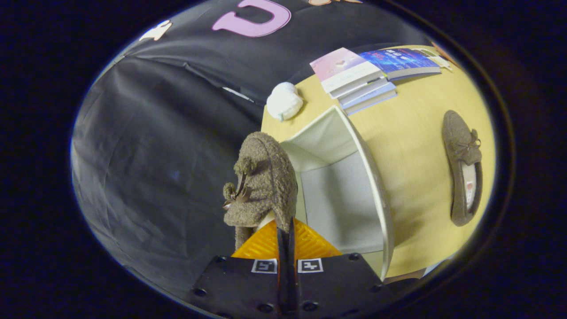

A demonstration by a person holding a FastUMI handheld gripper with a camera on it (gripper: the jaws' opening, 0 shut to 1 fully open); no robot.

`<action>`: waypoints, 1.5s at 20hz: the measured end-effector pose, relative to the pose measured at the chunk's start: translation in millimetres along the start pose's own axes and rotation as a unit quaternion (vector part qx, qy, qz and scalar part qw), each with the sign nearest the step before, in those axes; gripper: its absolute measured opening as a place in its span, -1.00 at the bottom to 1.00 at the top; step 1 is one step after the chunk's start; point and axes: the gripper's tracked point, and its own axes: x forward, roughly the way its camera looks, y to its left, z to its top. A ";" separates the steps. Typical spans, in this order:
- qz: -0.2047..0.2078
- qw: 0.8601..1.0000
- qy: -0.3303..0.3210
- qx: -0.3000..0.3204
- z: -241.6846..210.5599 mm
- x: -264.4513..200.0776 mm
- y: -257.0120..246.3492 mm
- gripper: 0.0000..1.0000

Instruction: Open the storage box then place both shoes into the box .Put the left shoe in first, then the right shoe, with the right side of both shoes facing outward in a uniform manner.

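The gripper point(285, 232) is seen with its two orange fingers point(261, 243) drawn almost fully together, only a thin dark slit being left between them. The heel rim of a brown fleecy shoe point(263, 181) is pinched at the fingertips, and the shoe is held up off the table point(416, 146), its toe pointing away from the fingers and its small bow and pompoms turned to the side facing the black booth wall point(155, 146). The held shoe is carried just beside the white storage box point(341, 181), whose lid is swung open and whose pale inner walls are exposed; the opening is found just ahead of the fingers and slightly to the side of the shoe. The box is set at the table's near edge, close to the corner by the booth wall. The second brown shoe point(463, 168) is laid flat on the bare wooden top, well apart from the box, toward the opposite edge, with its bow on the vamp and its insole showing. A stack of books point(363, 77) is placed along the far edge, and a crumpled white cloth point(284, 101) is seen at the far corner beyond the box
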 end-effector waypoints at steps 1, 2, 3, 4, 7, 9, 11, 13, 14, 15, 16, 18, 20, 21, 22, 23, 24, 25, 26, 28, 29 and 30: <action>-0.007 1.000 0.006 -0.003 -3.0 6.0 -2.9 -0.93; -0.016 1.000 0.011 -0.003 -5.9 11.8 -6.2 -0.94; -0.028 0.999 0.017 -0.002 -7.8 18.9 -10.3 -0.93; -0.040 0.999 0.020 -0.002 -9.3 25.7 -14.5 -0.93; -0.075 0.996 0.041 -0.007 -21.7 45.4 -25.8 -0.93; -0.092 0.994 0.051 -0.005 -30.3 57.0 -30.2 -0.93; -0.109 0.993 0.050 -0.013 -32.4 63.1 -36.3 -0.93; -0.131 0.990 0.049 -0.026 -31.4 64.2 -43.9 -0.93; -0.140 0.988 0.051 -0.029 -31.4 65.3 -47.5 -0.93; -0.146 0.988 0.050 -0.030 -31.1 66.3 -49.6 -0.93; -0.143 0.988 0.051 -0.029 -31.1 66.7 -47.5 -0.93; -0.133 0.989 0.053 -0.028 -31.3 66.2 -45.2 -0.67; -0.118 0.991 0.053 -0.020 -28.8 62.1 -41.1 -0.69; -0.110 0.993 0.050 -0.015 -26.2 56.6 -37.7 -0.70; -0.102 0.994 0.047 -0.009 -24.2 57.7 -37.6 -0.71; -0.094 0.995 0.042 -0.005 -19.6 54.4 -35.4 -0.71; -0.083 0.996 0.035 -0.003 -13.5 48.7 -32.1 -0.71; -0.071 0.997 0.026 0.002 -5.7 42.3 -28.7 -0.71; -0.058 0.998 0.014 0.007 2.6 34.1 -23.8 -0.71; -0.035 0.999 -0.012 0.020 21.5 14.8 -18.1 -0.71; -0.027 0.999 -0.028 0.025 34.0 3.2 -18.2 -0.71; -0.019 0.998 -0.046 0.030 46.9 -11.2 -18.8 -0.72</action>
